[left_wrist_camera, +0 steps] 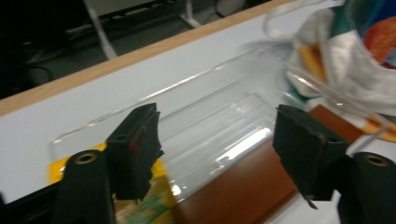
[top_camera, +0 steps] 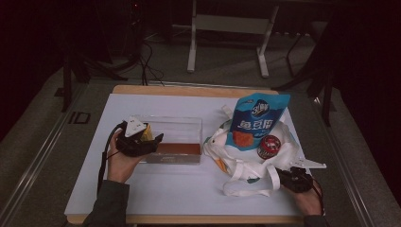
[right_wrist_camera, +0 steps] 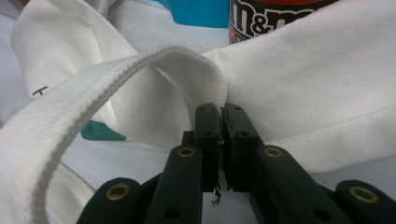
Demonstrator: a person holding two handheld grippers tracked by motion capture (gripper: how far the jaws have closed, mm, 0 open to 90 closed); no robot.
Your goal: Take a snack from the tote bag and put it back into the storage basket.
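A clear plastic box stands on the white table top, with a flat brown item lying in it. My left gripper hovers over the box's left end, jaws open and nothing between them. In the left gripper view the open gripper looks down on the box, the brown item and a yellow packet. My right gripper is shut on the edge of a white cloth bag. The right gripper view shows the gripper pinching the bag's fabric beside its strap.
A blue snack pouch and a dark M&M's can stick out of the bag. The table's wooden edge runs along the far side. Beyond it stand white frame legs on a grey floor.
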